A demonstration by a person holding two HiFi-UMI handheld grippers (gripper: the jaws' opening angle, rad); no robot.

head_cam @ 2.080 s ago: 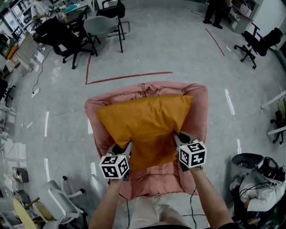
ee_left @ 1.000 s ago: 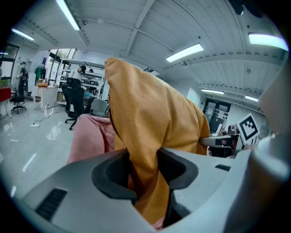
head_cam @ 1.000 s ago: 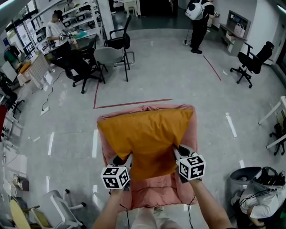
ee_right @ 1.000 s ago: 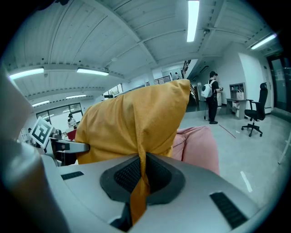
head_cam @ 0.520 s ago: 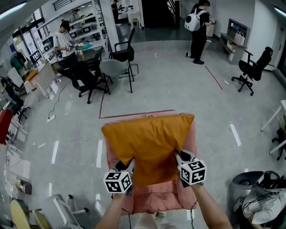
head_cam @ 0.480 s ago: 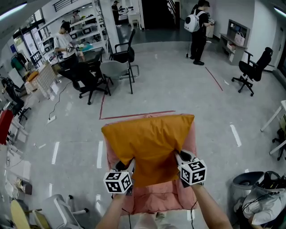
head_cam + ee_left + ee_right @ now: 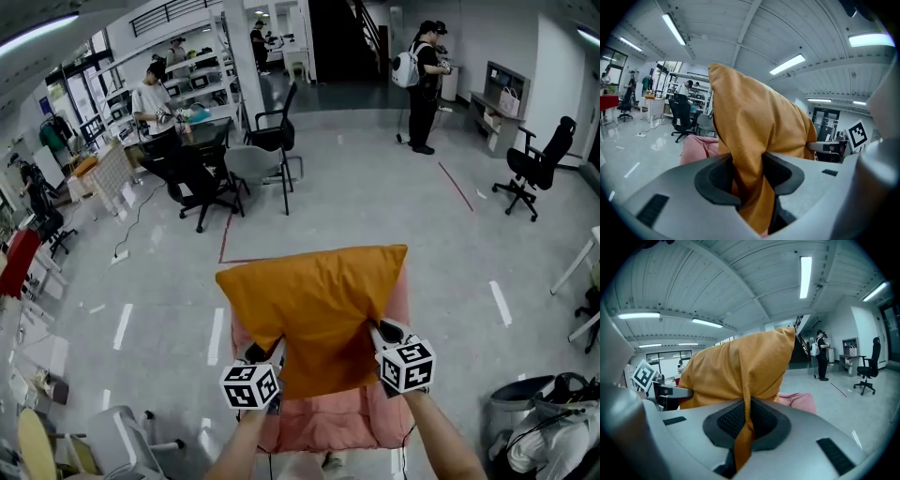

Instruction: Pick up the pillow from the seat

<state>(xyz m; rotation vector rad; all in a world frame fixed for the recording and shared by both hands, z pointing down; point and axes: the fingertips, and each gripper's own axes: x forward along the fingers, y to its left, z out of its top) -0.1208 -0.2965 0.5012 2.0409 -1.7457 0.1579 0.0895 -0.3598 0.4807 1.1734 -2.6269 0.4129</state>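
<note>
The orange pillow (image 7: 317,314) hangs in the air above the pink seat (image 7: 323,422), held up by both grippers at its near corners. My left gripper (image 7: 272,352) is shut on a thick fold of the pillow (image 7: 750,136) at its near left corner. At the near right corner, my right gripper (image 7: 375,335) is shut on a thin pinch of the pillow (image 7: 745,376). The pillow's far edge tilts up and away from me. Pink seat fabric (image 7: 698,147) shows behind the pillow in the left gripper view, and the pink seat (image 7: 799,401) shows in the right gripper view too.
Black and grey office chairs (image 7: 246,159) and a desk stand far left, with a person (image 7: 155,98) beside them. Another person (image 7: 422,84) stands far back. A black chair (image 7: 534,169) is at right, a bin (image 7: 525,412) at near right. Red floor tape (image 7: 225,248) lies beyond the seat.
The pillow has risen higher off the pink seat with both grippers still closed on it. The head view has tilted up, showing more of the room.
</note>
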